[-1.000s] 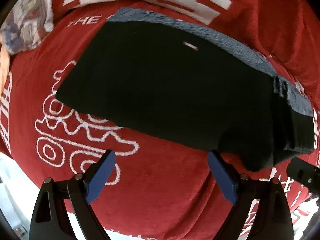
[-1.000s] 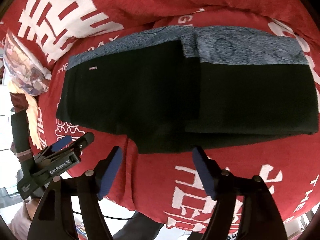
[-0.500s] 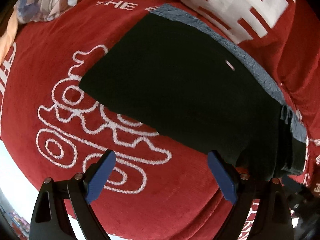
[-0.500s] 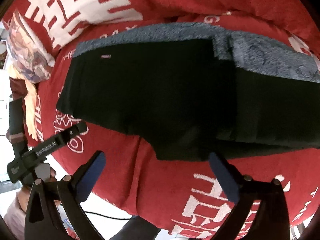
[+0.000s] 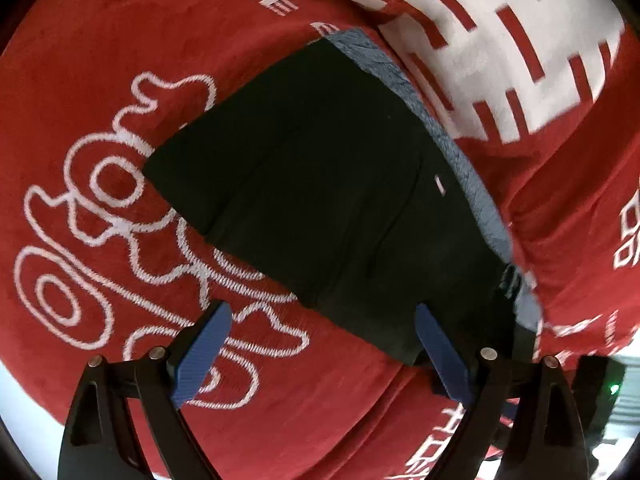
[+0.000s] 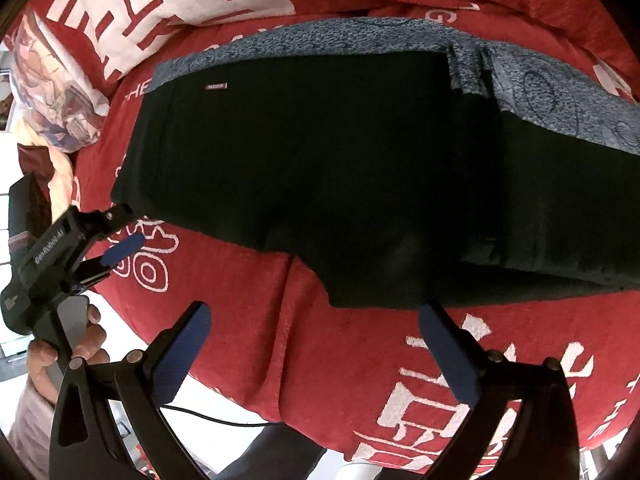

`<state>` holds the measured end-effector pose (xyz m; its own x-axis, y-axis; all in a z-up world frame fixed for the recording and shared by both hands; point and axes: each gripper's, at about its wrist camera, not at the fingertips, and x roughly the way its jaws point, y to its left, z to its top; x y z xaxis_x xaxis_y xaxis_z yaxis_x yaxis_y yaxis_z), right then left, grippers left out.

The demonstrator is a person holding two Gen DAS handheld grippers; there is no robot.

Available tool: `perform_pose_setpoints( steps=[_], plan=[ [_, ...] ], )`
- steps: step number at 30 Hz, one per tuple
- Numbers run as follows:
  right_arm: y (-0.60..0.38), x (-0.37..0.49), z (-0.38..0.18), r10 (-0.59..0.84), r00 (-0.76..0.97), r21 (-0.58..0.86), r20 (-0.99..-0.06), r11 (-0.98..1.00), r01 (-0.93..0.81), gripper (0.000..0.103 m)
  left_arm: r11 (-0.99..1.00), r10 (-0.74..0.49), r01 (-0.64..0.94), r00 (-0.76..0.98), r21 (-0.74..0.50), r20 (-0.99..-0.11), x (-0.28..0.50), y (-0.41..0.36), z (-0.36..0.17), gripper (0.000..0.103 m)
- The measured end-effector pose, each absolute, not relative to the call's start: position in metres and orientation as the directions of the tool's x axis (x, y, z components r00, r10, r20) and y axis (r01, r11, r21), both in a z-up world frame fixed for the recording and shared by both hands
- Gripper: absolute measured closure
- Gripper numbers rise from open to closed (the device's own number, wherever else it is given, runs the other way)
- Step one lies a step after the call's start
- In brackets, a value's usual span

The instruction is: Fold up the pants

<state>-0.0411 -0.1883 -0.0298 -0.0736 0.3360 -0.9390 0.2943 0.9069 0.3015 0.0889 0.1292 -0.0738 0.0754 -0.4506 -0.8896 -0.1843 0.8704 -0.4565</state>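
Note:
Black pants (image 6: 340, 168) with a grey-blue lining edge (image 6: 304, 40) lie partly folded on a red blanket (image 6: 248, 304); the right part is doubled over. In the left wrist view the pants (image 5: 320, 200) run diagonally. My left gripper (image 5: 320, 344) is open, hovering over the pants' near edge, with nothing between its blue pads (image 5: 204, 352). My right gripper (image 6: 316, 340) is open wide just below the pants' crotch corner, empty. In the right wrist view the left gripper (image 6: 116, 232) hangs by the pants' left corner, held by a hand (image 6: 72, 344).
The red blanket with white patterns (image 5: 100, 240) covers a bed; its near edge drops off at the bottom of both views. A patterned pillow (image 6: 52, 96) lies at the far left. A dark cable (image 6: 224, 420) runs below the bed edge.
My right gripper's jaws have opened wider. My left gripper has moved and rolled, so the pants now sit diagonally and closer to its right finger.

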Motion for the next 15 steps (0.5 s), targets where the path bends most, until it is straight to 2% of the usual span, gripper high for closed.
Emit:
perform_pose_setpoints(
  steps=[5,9,15],
  plan=[
    [-0.186,-0.041,-0.033,0.352,-0.08,0.316,-0.932,0.903,0.291,0.0,0.814,-0.528,-0.2,0.135,-0.545,-0.838,0.094,0.145,-0.069,0.009],
    [-0.182,-0.042,-0.035,0.366,-0.079,0.329,-0.927,0.898,0.292,0.0,0.734,-0.63,-0.201,0.155,-0.649,-0.761,0.099,0.144,-0.074,0.009],
    [-0.177,-0.041,-0.04,0.39,-0.073,0.356,-0.918,0.89,0.284,0.0,0.676,-0.654,-0.25,0.229,-0.693,-0.721,0.103,0.147,-0.083,0.009]
  ],
)
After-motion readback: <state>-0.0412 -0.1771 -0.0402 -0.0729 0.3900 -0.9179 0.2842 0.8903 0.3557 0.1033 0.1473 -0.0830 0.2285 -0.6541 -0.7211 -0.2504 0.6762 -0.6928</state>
